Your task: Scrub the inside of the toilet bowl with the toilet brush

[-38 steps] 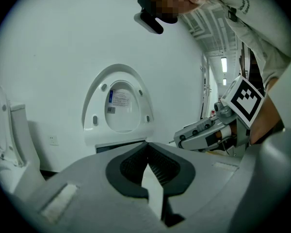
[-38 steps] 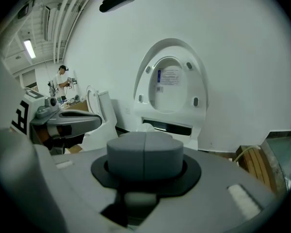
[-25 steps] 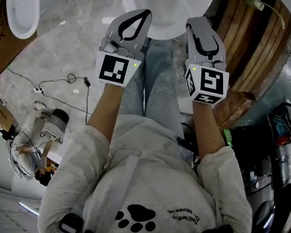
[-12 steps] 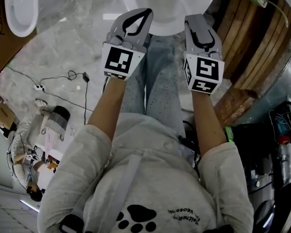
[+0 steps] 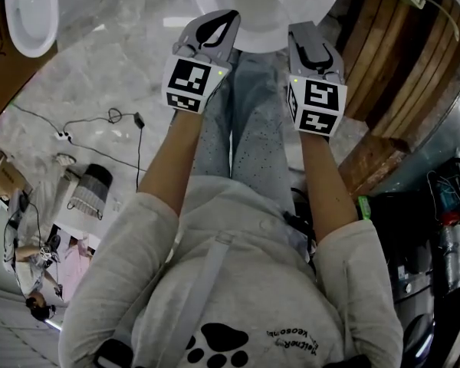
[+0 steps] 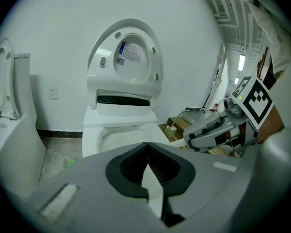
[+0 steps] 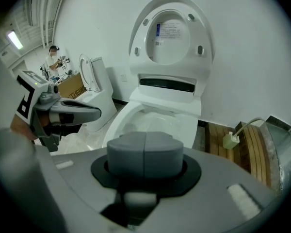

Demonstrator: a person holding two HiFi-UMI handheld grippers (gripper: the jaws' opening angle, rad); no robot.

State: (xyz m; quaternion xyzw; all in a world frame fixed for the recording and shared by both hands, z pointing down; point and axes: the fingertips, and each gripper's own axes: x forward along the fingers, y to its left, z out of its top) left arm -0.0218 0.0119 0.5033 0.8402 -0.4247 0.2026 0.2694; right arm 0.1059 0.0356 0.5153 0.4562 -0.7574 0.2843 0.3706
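A white toilet stands straight ahead with its lid (image 6: 128, 62) and seat raised, so the bowl (image 7: 148, 123) is open and shows wet white porcelain. In the head view the bowl rim (image 5: 257, 37) lies just beyond both grippers. My left gripper (image 5: 228, 14) (image 6: 146, 143) is shut on nothing and held level before the bowl. My right gripper (image 5: 300, 27) (image 7: 144, 136) hovers beside it, shut and empty too. Each shows in the other's view: the right gripper (image 6: 203, 132), the left gripper (image 7: 72, 111). I cannot make out a toilet brush for certain.
A wooden slatted platform (image 5: 399, 60) lies right of the toilet, with a small white block and a thin pale line (image 7: 231, 140) on it. A second toilet (image 6: 14, 120) stands at the left. Cables (image 5: 100, 121) trail over the marble floor. A person (image 7: 52, 57) stands far back.
Both grippers have moved forward, closer to the bowl rim, still side by side and shut.
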